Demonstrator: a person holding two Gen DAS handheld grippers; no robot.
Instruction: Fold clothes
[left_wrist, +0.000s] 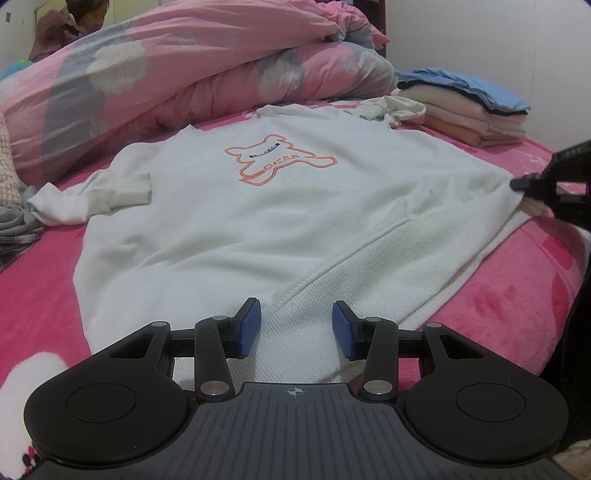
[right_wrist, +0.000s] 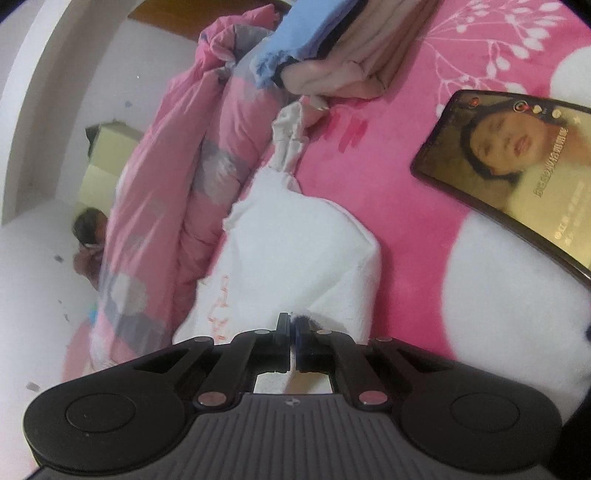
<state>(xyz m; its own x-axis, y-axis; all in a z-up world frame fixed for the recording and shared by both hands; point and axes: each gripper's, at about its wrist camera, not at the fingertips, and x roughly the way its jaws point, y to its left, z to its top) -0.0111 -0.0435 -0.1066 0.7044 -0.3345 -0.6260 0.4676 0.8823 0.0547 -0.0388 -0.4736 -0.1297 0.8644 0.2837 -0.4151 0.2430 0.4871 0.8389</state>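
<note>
A bright pink fleece bedspread (left_wrist: 517, 280) covers the bed beneath white walls, with a rumpled pink cloud-print duvet (left_wrist: 177, 74) heaped along its far side. A white sweatshirt with an orange bear outline (left_wrist: 258, 206) lies spread flat in the middle. A folded stack of clothes (left_wrist: 476, 110) sits beyond, a lit phone (right_wrist: 517, 166) nearby. The left gripper (left_wrist: 296, 328) hovers open above the hem; the right gripper (right_wrist: 294, 328) has clamped onto the sweatshirt's side edge.
</note>
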